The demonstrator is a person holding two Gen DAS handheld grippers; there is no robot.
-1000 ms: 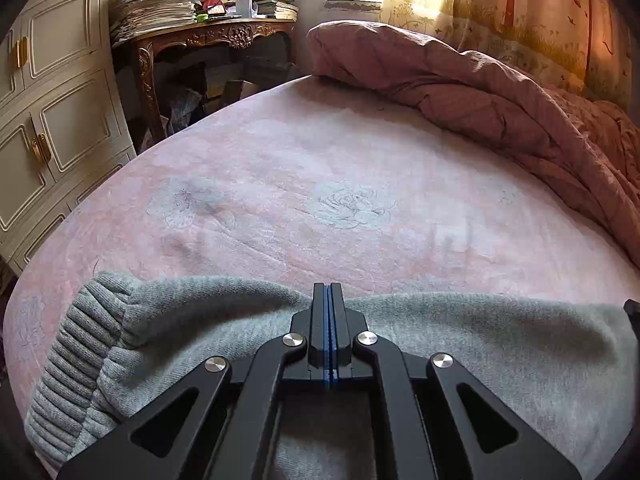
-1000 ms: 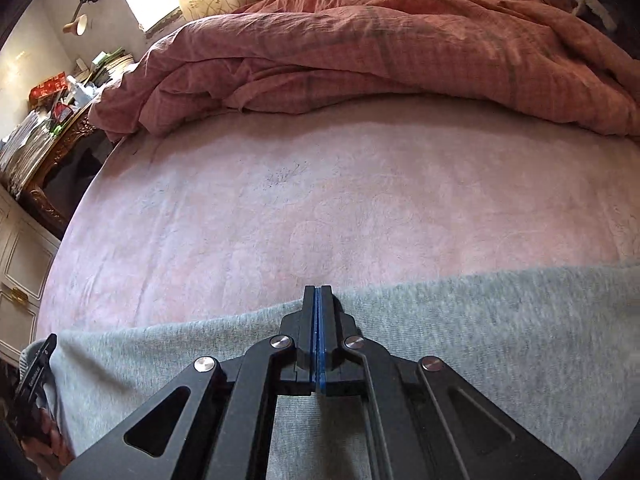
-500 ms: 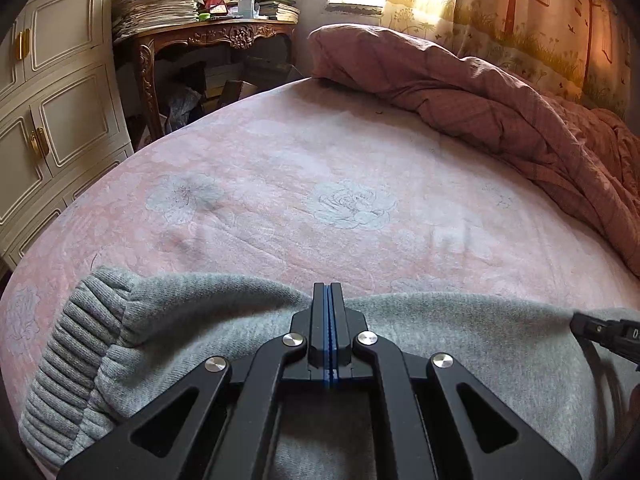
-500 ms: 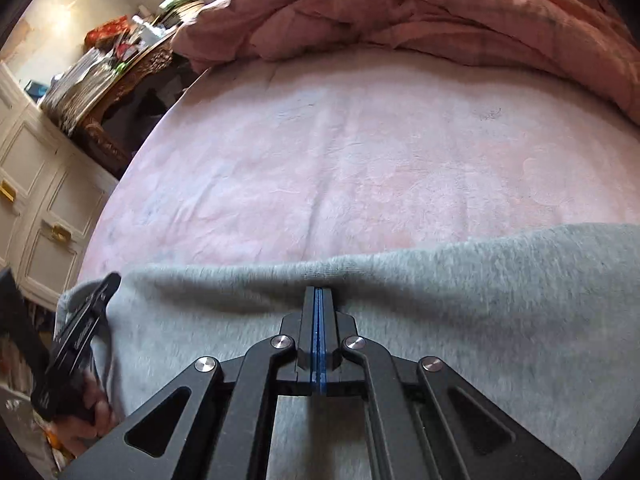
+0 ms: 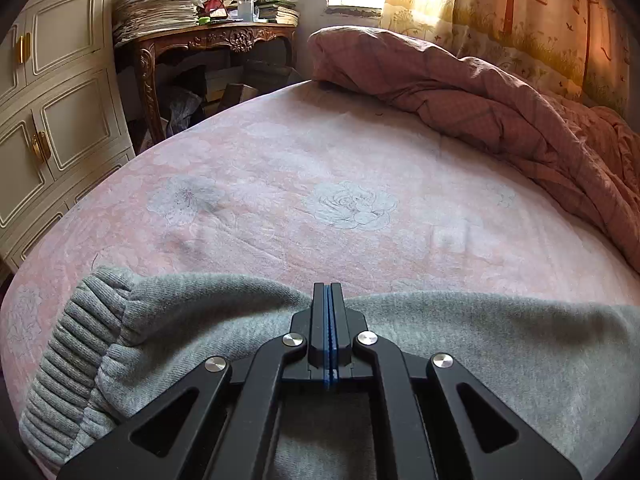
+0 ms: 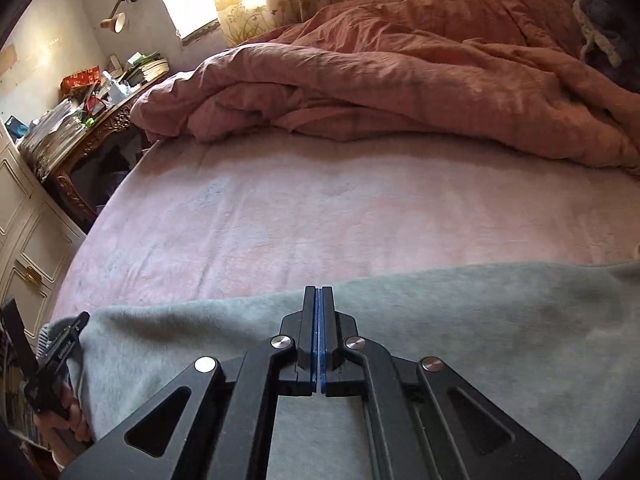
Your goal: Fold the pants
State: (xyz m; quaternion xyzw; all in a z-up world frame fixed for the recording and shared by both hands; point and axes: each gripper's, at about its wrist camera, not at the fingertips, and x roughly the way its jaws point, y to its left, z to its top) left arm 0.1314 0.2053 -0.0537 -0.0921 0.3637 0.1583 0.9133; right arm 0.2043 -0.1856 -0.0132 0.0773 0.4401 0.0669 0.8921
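Note:
Grey sweatpants [image 5: 500, 360] lie across the near edge of the pink bed [image 5: 320, 168]. Their ribbed band [image 5: 68, 360] bunches at the left. My left gripper [image 5: 328, 292] is shut, and the far edge of the fabric peaks up at its tips, pinched there. My right gripper [image 6: 319, 294] is shut on the same far edge of the pants [image 6: 500, 340] further right. In the right wrist view the left gripper [image 6: 82, 318] shows at the lower left, held by a hand [image 6: 64, 420]. The right gripper is outside the left wrist view.
A rumpled pink duvet [image 6: 400, 80] fills the far and right side of the bed. Left of the bed stand a carved wooden desk [image 5: 224, 40] piled with papers and a cream cabinet [image 5: 48, 120]. A curtained window [image 5: 500, 8] is behind.
The right gripper swung towards the left one and back up, carrying the pants edge; it showed at the left wrist view's right edge half a second ago and is gone now. The left gripper stayed put.

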